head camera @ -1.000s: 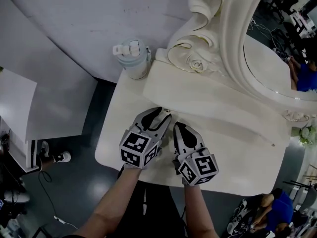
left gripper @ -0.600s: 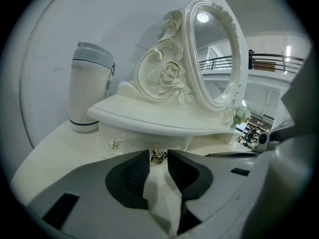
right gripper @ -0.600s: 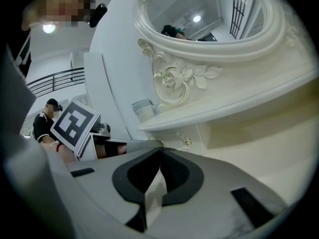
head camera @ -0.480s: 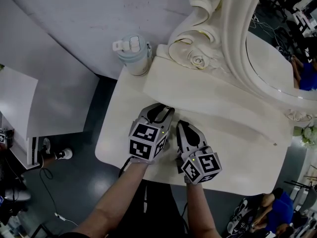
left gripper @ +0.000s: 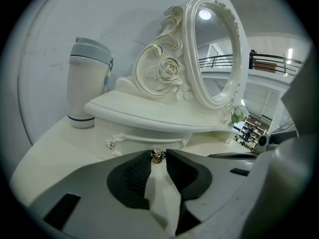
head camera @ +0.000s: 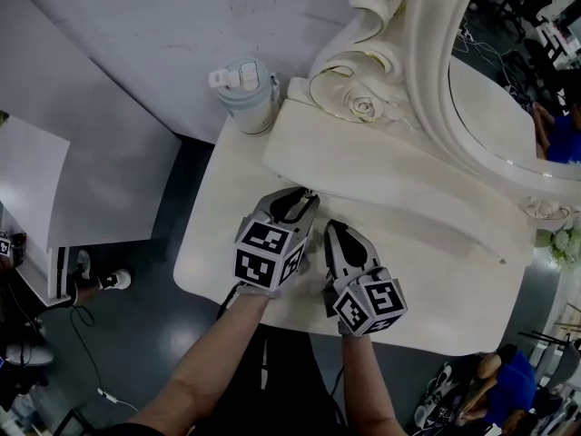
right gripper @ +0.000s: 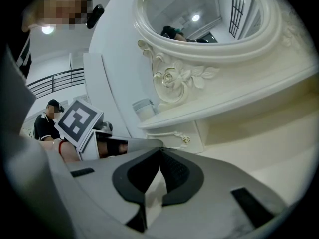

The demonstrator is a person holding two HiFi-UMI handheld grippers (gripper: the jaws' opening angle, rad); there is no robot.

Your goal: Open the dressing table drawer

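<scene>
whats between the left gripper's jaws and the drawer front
Only the small knob, sitting between the closing jaws of the left gripper; the left gripper view shows it.

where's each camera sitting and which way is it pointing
Head view: on the person's head, looking steeply down at the dressing table; forearms, left gripper, right gripper show.
Left gripper view: on its gripper, facing the drawer knob between closing jaws.
Right gripper view: on its gripper, facing the mirror past shut jaws.
Shared: all three show the bottle.
</scene>
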